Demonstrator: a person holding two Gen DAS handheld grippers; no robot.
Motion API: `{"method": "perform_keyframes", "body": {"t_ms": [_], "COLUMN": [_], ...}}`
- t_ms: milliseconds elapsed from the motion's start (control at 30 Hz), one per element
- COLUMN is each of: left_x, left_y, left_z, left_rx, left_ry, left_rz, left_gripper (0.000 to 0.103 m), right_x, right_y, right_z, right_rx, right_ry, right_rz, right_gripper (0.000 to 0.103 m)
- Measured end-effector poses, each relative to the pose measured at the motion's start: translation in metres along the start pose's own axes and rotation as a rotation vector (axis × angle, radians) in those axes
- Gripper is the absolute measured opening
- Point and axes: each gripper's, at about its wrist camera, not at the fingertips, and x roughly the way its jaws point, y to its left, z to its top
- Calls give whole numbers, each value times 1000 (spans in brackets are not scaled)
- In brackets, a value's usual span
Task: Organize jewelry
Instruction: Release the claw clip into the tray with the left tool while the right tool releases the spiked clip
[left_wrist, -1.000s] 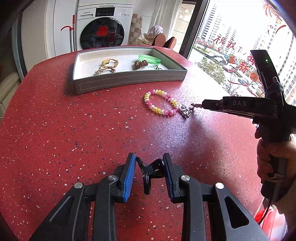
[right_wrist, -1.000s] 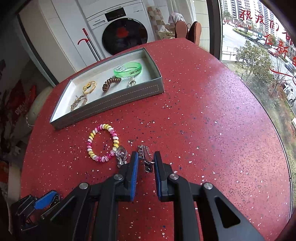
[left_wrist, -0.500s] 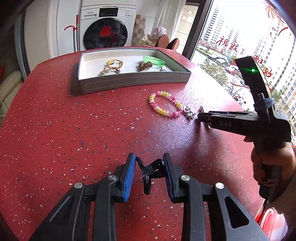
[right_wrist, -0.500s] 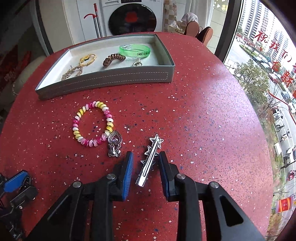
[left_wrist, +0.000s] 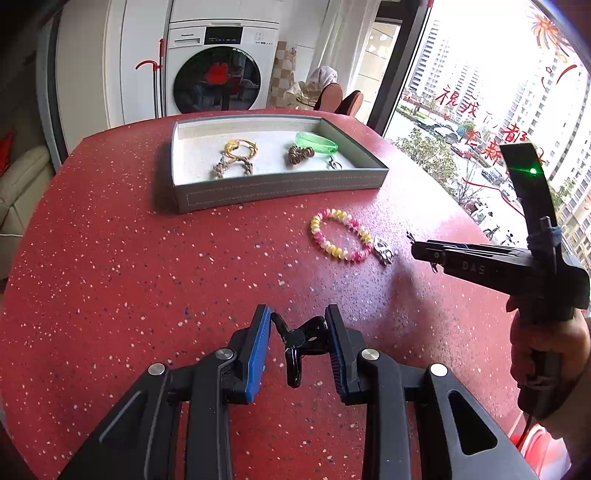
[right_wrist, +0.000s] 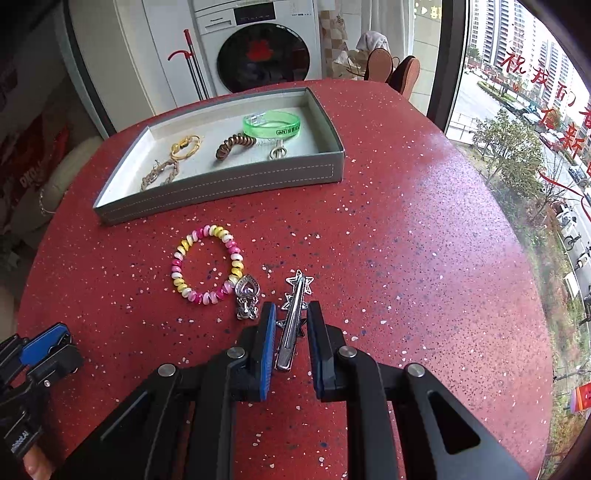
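My left gripper (left_wrist: 297, 325) is shut on a black hair clip (left_wrist: 300, 341), held low over the red table. My right gripper (right_wrist: 291, 317) is shut on a silver star hair clip (right_wrist: 293, 317), lifted just above the table; it also shows in the left wrist view (left_wrist: 419, 249). A pink and yellow bead bracelet (right_wrist: 207, 264) with a silver heart charm (right_wrist: 246, 297) lies on the table left of the right gripper. The grey tray (right_wrist: 221, 186) at the back holds a gold chain (right_wrist: 173, 158), a brown coil (right_wrist: 234, 144) and a green bangle (right_wrist: 271, 123).
The red speckled round table (right_wrist: 406, 240) ends at a curved edge on the right by a window. A washing machine (left_wrist: 218, 66) and chairs (right_wrist: 391, 68) stand behind the table. The bracelet also shows in the left wrist view (left_wrist: 341, 234).
My right gripper has drawn back with the silver star clip between its pads and lifted it a little. The left gripper kept its hold on the black clip and drifted slightly.
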Motion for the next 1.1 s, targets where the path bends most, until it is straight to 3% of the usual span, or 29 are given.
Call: {"method": "perform_keyframes", "body": {"t_ms": [700, 1100], "left_x": [-13, 10], "left_y": [33, 55], "left_z": [100, 132], "left_rx": [-21, -31], "left_ry": [-124, -115], "left_rz": [69, 101], "left_gripper": [48, 48], "right_x": [-1, 16], "right_y": [35, 37], "right_z": [90, 119], "right_rx": [1, 42], "right_ry": [-81, -71], "right_rz": [139, 180], "right_gripper": [19, 19]}}
